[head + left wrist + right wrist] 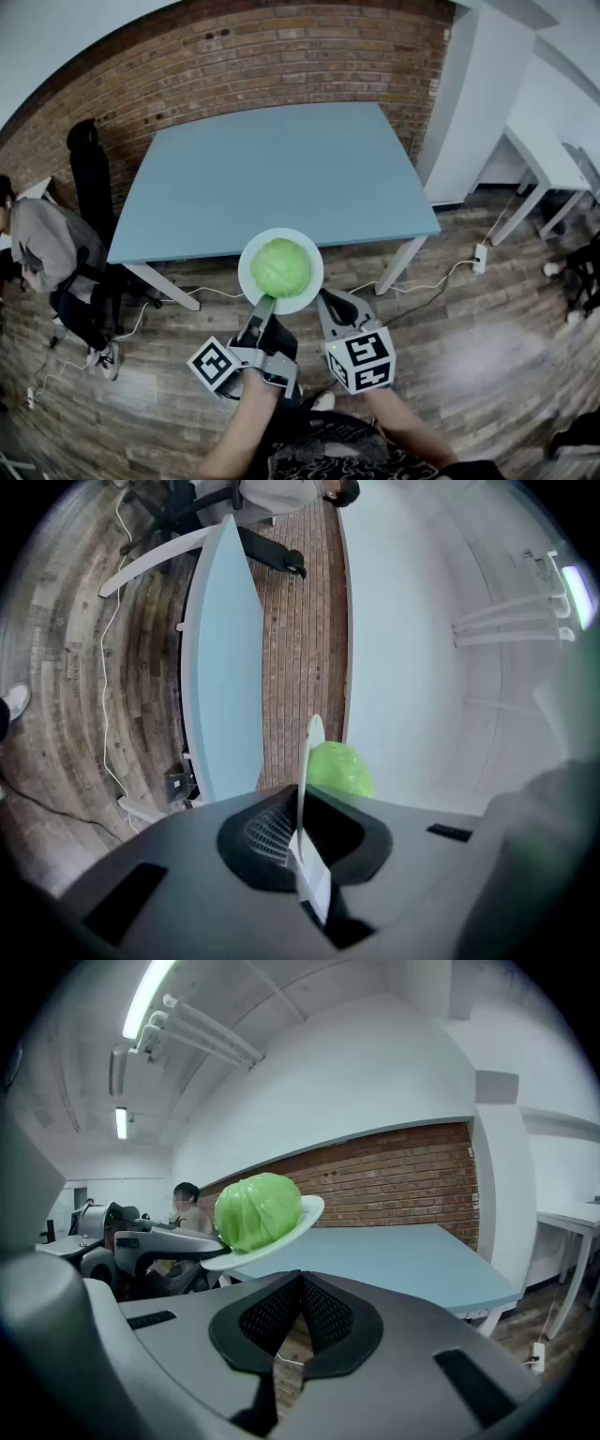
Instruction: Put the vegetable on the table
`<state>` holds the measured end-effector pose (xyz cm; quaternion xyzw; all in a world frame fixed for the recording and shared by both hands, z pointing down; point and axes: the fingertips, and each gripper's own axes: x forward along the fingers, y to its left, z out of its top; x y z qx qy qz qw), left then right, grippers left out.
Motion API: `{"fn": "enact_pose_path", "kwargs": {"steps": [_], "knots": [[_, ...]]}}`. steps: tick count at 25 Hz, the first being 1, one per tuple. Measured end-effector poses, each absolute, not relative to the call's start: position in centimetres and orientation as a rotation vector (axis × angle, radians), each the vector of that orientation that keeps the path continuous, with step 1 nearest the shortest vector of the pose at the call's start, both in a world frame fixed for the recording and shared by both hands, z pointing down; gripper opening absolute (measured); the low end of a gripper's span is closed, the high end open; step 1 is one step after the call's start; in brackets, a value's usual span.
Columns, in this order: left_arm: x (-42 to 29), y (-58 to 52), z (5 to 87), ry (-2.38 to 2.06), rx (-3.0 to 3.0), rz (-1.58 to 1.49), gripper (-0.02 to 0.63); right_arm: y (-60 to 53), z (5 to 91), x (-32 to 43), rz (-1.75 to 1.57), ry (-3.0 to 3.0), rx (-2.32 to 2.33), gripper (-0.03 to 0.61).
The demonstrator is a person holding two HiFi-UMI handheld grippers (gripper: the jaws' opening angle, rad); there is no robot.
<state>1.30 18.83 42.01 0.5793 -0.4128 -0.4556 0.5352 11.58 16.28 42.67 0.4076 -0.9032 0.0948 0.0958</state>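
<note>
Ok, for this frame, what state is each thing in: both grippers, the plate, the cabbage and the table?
left gripper: shut on the plate's rim.
right gripper: shut, nothing between its jaws.
plate: carried in the air, not on the table.
cabbage: whole, resting on the plate.
table: plate not yet set on it.

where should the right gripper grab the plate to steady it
Probably the thin bare rim at the near right edge of the plate, coming in from the person's side, jaws above and below it. The cabbage fills the middle, and the left gripper clamps the near left rim.
</note>
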Motion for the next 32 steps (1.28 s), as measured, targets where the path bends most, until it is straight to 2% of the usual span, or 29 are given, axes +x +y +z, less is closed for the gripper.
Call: {"fn": "enact_pose_path", "kwargs": {"steps": [32], "knots": [[-2.2, 10.5, 44.1, -0.930, 1.341, -1.068, 0.009, 8.2, 44.5, 8.5, 0.286, -2.606, 1.263, 0.009]]}}
